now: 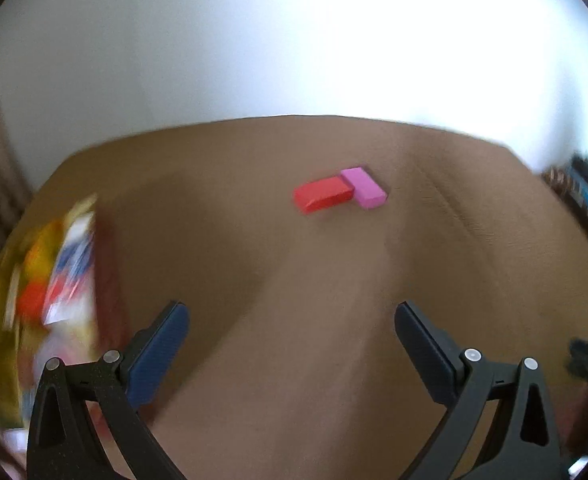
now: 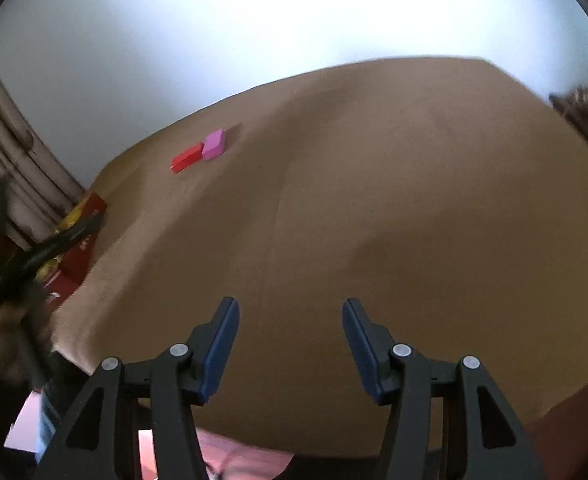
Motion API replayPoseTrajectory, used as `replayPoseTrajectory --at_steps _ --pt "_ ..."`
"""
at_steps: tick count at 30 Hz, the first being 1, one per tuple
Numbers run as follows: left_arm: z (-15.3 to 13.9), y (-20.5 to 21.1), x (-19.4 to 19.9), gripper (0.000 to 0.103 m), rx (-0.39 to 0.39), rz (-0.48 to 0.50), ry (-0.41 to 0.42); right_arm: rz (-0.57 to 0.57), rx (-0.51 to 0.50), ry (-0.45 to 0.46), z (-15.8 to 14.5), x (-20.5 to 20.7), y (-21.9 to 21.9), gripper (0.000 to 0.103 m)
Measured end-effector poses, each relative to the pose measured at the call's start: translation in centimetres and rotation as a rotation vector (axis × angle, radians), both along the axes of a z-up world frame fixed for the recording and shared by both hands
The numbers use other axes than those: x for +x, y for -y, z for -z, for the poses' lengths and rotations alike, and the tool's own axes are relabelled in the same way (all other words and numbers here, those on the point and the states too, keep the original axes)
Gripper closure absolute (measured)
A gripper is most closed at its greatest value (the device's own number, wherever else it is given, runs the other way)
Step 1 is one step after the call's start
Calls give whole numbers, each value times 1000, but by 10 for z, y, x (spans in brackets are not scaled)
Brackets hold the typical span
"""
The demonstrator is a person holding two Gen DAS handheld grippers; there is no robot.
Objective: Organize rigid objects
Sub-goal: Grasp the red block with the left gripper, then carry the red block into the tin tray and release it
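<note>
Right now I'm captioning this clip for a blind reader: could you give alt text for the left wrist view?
A red block and a pink block lie touching on a brown table, beyond the open, empty left claw. A blurred colourful box sits at the table's left edge, with a bright white wall behind.

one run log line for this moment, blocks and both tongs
red block touching pink block on brown table | left tongs open, empty | right tongs open, empty | neither at blocks
</note>
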State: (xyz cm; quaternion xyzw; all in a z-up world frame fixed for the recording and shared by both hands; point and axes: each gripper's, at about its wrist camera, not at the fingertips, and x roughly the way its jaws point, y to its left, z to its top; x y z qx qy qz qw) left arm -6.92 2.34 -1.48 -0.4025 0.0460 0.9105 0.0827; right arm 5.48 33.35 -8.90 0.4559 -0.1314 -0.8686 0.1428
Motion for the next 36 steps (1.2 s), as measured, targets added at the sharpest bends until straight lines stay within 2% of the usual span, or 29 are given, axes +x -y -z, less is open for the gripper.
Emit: replayPoseTrajectory --at_steps 2,5,7,8,12,15,16,18,19,20,21,22,24,28,33,36 --pt "6 -15 -25 7 -51 41 9 -28 -23 12 1 0 2 48" --pt "16 -35 -69 14 -147 168 52 -68 -28 -21 -8 -1 12 48" --pt "20 -47 -92 23 -250 238 56 -100 -34 -35 -11 -1 20 48" --pt "22 -50 -105 23 -284 267 69 -106 -31 -36 -10 -1 21 48" --pt "31 -57 -139 23 -310 370 137 -128 -32 -12 -2 -3 29 48" --pt "39 -62 -156 26 -345 409 164 -119 -37 -10 -1 -6 30 48" --pt "42 -63 -161 31 -344 428 184 -117 -30 -14 -1 -6 30 48" --pt "45 -63 -169 32 -318 456 206 -117 -14 -17 -1 -6 33 48" --pt "45 -61 -172 38 -292 464 219 -119 -15 -14 1 -2 37 48" --pt "46 -58 -175 50 -259 469 239 -119 -13 -8 4 -1 38 48" --pt "46 -54 -177 59 -195 480 273 -118 -11 -4 2 -3 38 48" --pt "45 -53 -176 76 -173 485 277 -122 -8 3 5 -2 41 48" --pt "43 -55 -166 77 -222 467 234 -131 0 18 6 2 47 48" --pt "34 -51 -146 77 -202 425 213 -138 -2 14 9 0 51 48" --pt "7 -17 -119 77 -63 230 168 -143 2 19 13 7 55 48" --pt "-13 3 -107 77 -34 130 126 -148 1 7 10 13 57 48"
